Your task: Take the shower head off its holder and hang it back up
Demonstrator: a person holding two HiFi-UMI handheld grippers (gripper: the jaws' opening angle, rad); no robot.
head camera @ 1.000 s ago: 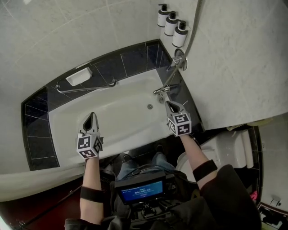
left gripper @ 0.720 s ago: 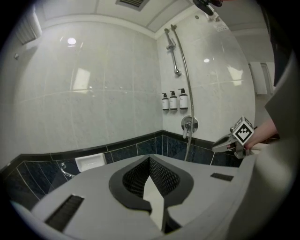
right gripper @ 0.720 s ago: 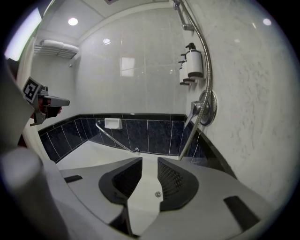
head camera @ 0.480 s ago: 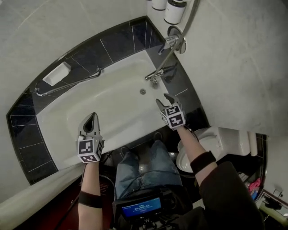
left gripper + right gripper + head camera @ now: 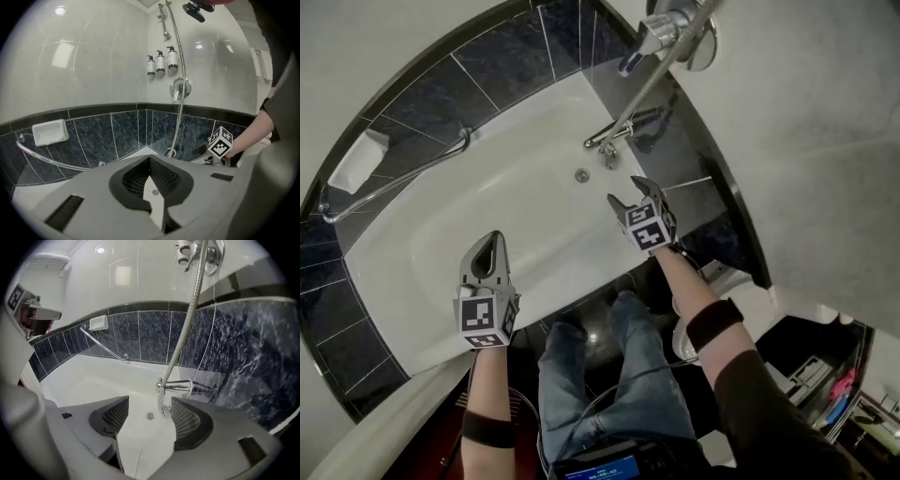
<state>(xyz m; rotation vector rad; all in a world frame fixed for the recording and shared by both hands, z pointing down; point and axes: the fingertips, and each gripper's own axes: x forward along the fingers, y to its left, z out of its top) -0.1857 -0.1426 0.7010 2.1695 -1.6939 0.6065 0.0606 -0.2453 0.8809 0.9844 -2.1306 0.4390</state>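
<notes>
Neither gripper has the shower head, which no view shows plainly, so the job reads as either finished or not yet begun; the pictures do not settle which. Pale glossy walls (image 5: 806, 141) meet at the far right corner, and a band of dark marbled tiles (image 5: 459, 84) runs along their foot just above the white bathtub (image 5: 487, 216), which fills most of the head view. The person stands at the tub's near edge, jeans-clad legs (image 5: 628, 375) showing below both forearms. A chrome grab bar (image 5: 394, 180) slants along the tub's far edge against the dark tiles. The metal shower hose (image 5: 189, 310) climbs from the tub's right end, passes the round wall valve (image 5: 180, 88) and leaves the top of the left gripper view beside the riser rail (image 5: 162, 21). By that, the head is most likely up on its holder, out of frame. The left gripper (image 5: 492, 242) hovers over the tub's near edge, jaws pressed together with nothing in them. The right gripper (image 5: 628, 192) hangs over the tub's right end near the chrome spout (image 5: 176, 386). Its jaws have just been opening and stand wide apart, with only the tub floor between them. Three pump bottles (image 5: 161, 63) sit on the wall above the valve. A white soap dish (image 5: 49, 132) is fixed by the grab bar's left end, and the drain (image 5: 150, 416) lies in the tub floor just below the spout.
</notes>
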